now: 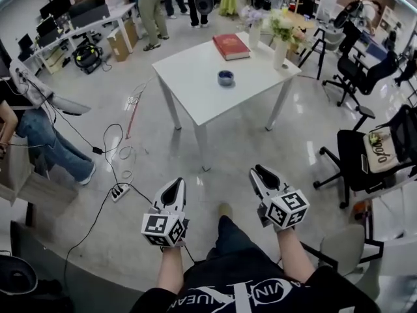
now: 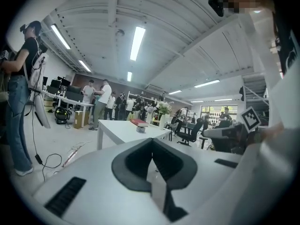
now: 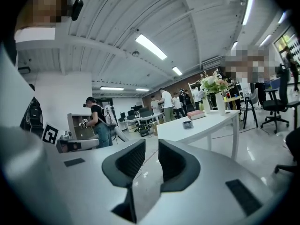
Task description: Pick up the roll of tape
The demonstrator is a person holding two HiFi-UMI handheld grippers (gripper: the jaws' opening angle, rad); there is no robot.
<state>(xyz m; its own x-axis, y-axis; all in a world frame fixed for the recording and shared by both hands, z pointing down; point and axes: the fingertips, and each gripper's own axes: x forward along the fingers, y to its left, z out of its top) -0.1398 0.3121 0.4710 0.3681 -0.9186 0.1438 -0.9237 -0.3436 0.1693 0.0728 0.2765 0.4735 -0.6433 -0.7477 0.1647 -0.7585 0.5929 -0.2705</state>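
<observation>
The roll of tape is a small dark blue ring lying flat near the middle of the white table, well ahead of both grippers. It also shows far off in the left gripper view as the tape and in the right gripper view as the tape. My left gripper is held low over the floor, jaws together and empty. My right gripper is level beside it, with a clear gap between its pads and nothing in it.
A red book and vases of flowers stand at the table's far side. A power strip and cables lie on the floor at left, near a seated person. Office chairs stand at right; people stand at the back.
</observation>
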